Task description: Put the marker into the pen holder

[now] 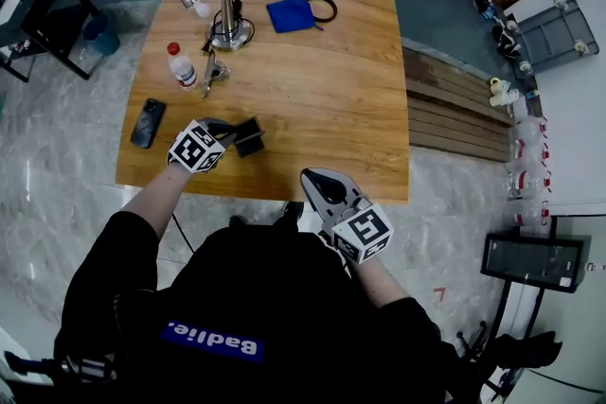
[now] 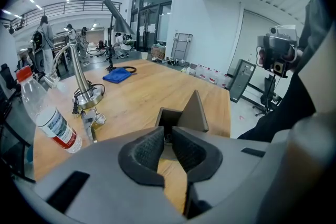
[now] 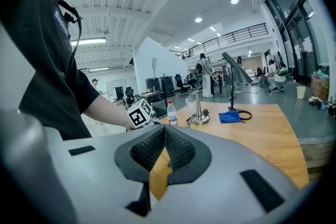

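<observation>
Black holder (image 1: 252, 139), pinched by left gripper (image 2: 167, 131) at the table's (image 1: 331, 99) front edge, should be steadied while the closed, empty right gripper's (image 3: 164, 129) opened.

- The left gripper (image 2: 165, 131) is closing its jaws to a thin slit, the tips pinching the near wall of the dark pen holder (image 2: 193, 113).
- The pen holder is sitting on the wooden table (image 2: 152, 86), towards its right edge.
- A water bottle (image 2: 47, 115) is standing upright near the left edge.
- A metal stand (image 2: 84, 89) is standing just beyond the bottle.
- A blue cloth (image 2: 117, 75) is lying near the far edge.
</observation>
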### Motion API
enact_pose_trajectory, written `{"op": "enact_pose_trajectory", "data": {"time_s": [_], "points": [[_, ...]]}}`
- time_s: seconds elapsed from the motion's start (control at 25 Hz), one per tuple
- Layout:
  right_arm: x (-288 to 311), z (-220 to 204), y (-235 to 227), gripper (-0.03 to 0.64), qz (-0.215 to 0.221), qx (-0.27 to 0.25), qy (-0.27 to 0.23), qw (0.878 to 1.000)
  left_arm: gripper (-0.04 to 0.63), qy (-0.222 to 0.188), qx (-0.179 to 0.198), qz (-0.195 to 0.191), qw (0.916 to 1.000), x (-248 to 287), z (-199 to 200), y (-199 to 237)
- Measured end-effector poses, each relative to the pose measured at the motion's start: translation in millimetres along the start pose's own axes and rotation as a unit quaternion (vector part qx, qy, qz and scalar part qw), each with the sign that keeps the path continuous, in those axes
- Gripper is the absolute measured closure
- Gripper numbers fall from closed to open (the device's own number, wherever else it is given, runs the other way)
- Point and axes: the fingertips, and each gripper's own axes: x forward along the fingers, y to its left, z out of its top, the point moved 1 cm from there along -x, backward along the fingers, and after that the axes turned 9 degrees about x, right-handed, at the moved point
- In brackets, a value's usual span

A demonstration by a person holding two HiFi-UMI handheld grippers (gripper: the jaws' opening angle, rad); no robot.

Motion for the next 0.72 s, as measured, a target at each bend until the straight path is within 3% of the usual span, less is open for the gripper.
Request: {"op": "enact_pose_trajectory", "data": {"time_s": [0.32,0.52,0.72], "points": [[5.1,-0.6,6.0,0.609,0.012,0.002,0.004,1.0,0.549,-0.027,0.007,0.02,0.9994,-18.5,6.0,6.8],[13.0,2.2,12.5,0.609,0.022,-0.002,0.002,1.0,0.549,-0.075,0.023,0.042,0.996,-51.4,22.7,4.3],[22.2,3.2,19.4,0.609,0.033,-0.015,0.006,0.999,0.549,-0.132,0.04,0.041,0.9895,-81.8,50.0,-25.4]]}}
